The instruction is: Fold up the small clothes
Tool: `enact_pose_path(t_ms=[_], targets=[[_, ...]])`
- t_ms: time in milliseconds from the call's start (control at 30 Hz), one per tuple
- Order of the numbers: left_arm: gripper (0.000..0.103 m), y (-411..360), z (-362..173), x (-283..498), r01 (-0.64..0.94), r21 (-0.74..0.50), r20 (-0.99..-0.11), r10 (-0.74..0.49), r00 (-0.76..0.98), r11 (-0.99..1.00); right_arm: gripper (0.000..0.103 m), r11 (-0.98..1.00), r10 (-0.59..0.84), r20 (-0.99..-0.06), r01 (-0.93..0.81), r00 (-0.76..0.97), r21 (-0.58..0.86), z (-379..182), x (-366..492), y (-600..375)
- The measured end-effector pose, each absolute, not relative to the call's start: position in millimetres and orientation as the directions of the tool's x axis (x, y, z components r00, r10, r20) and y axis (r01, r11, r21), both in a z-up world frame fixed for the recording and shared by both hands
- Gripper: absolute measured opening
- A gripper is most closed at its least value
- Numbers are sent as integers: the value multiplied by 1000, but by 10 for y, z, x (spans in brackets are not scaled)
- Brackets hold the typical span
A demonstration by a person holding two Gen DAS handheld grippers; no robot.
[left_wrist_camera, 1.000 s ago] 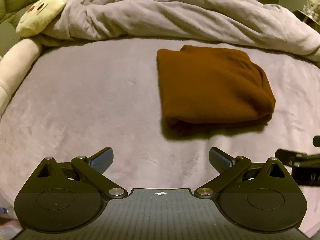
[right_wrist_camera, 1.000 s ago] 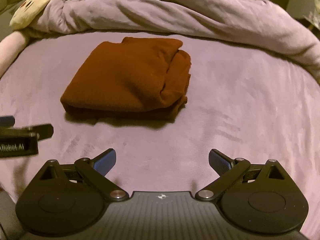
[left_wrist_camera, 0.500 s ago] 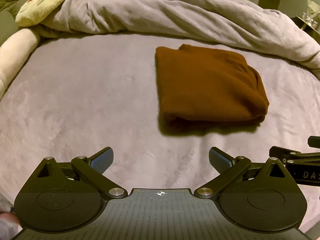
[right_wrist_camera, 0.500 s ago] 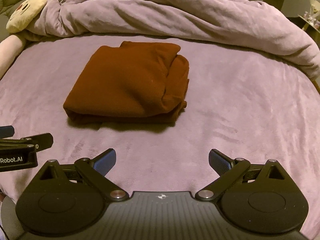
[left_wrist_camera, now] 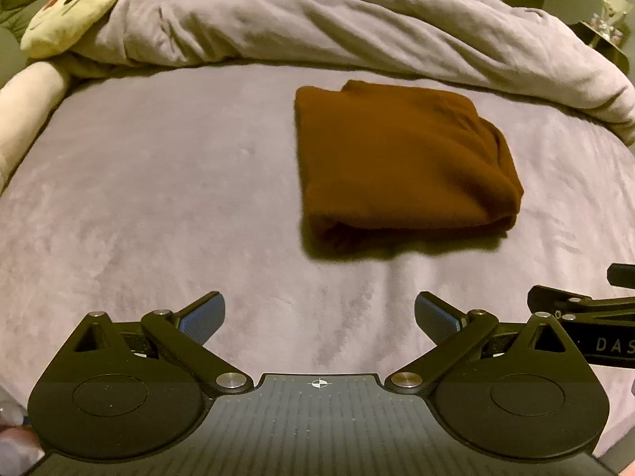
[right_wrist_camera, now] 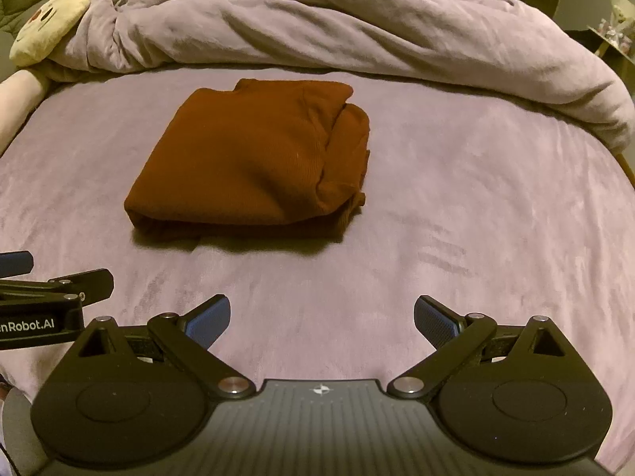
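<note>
A brown garment (left_wrist_camera: pixel 401 162) lies folded into a thick rectangle on the purple bed cover (left_wrist_camera: pixel 158 198). It also shows in the right wrist view (right_wrist_camera: pixel 254 162). My left gripper (left_wrist_camera: pixel 319 317) is open and empty, well short of the garment and to its left. My right gripper (right_wrist_camera: pixel 321 317) is open and empty, short of the garment and to its right. The right gripper's side shows at the right edge of the left wrist view (left_wrist_camera: pixel 587 317). The left gripper's side shows at the left edge of the right wrist view (right_wrist_camera: pixel 51 293).
A bunched grey-purple duvet (left_wrist_camera: pixel 357 27) runs along the far side of the bed. A cream plush pillow with a face (left_wrist_camera: pixel 71 12) and a pale bolster (left_wrist_camera: pixel 27 103) lie at the far left. A cluttered side table (right_wrist_camera: pixel 615 35) stands at the far right.
Both grippers have drawn back and risen slightly, so the folded garment looks a bit farther away. The garment has not moved. Both grippers stay open.
</note>
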State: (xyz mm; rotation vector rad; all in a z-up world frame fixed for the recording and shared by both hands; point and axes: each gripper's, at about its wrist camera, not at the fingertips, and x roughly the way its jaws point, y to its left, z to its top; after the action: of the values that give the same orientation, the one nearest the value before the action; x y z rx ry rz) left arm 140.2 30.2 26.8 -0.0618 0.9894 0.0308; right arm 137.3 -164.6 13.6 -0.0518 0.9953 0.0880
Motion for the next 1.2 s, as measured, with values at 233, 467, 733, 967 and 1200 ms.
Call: enact_pose_path(t_ms=[233, 467, 733, 967, 1200], targets=[[103, 276, 281, 1393, -48, -35, -836, -3, 549, 998, 99, 995, 60, -838, -99, 543, 6, 137, 1343, -1640], [103, 270, 282, 1373, -54, -41, -837, -5, 548, 998, 99, 996, 64, -832, -88, 550, 18, 152, 1313, -1663], [103, 268, 298, 1356, -53, -49, -836, -12, 548, 997, 99, 995, 66, -830, -94, 553, 16, 162, 1297, -1673], [103, 265, 296, 1353, -54, -50, -836, -12, 548, 997, 99, 996, 64, -828, -93, 557, 15, 172, 1282, -1666], [103, 270, 301, 1352, -56, -49, -835, -10, 550, 997, 99, 995, 66, -825, -97, 562, 14, 190, 1268, -1669]])
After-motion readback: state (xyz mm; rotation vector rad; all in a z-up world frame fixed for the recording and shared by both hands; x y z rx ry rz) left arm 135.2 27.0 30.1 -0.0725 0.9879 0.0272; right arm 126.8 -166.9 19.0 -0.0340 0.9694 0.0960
